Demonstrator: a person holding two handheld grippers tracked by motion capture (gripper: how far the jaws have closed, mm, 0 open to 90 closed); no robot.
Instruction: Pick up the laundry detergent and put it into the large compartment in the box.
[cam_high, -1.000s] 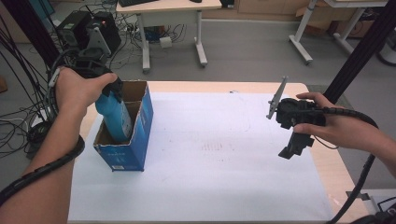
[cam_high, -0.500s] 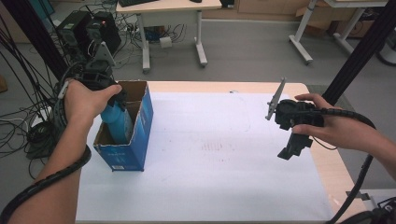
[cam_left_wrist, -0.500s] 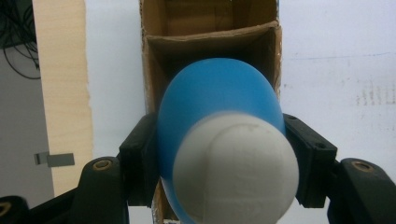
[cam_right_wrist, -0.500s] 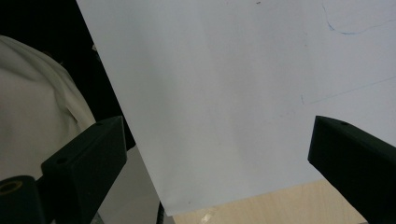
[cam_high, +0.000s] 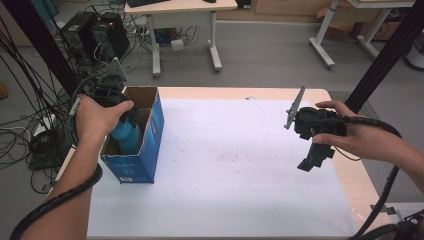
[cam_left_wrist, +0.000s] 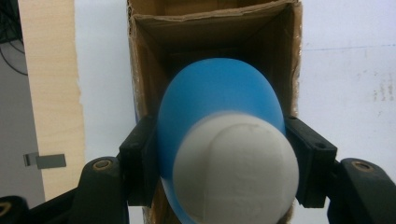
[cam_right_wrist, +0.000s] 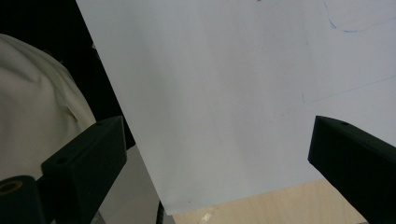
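A blue bottle (cam_left_wrist: 219, 93) with a white cap (cam_left_wrist: 236, 168) hangs inside an open blue cardboard box (cam_high: 150, 135) at the table's left. My left gripper (cam_left_wrist: 219, 158) is shut on the bottle, its two jaws pressed to the sides just under the cap. In the high view the bottle (cam_high: 125, 135) shows low in the box beneath my left hand (cam_high: 100, 117). My right gripper (cam_high: 312, 160) hovers above the right side of the white sheet, pointing down. Its jaws stand wide apart over the sheet's edge with nothing between them, so the right gripper (cam_right_wrist: 219, 163) is open.
A white sheet (cam_high: 235, 160) covers most of the wooden table (cam_high: 350, 185). Desks, computer towers and tangled cables stand on the floor behind and to the left. A black pole (cam_high: 385, 55) rises at the right.
My left hand has lowered the bottle deeper into the box, and the gripper sits lower over its opening. The right gripper has stayed in place.
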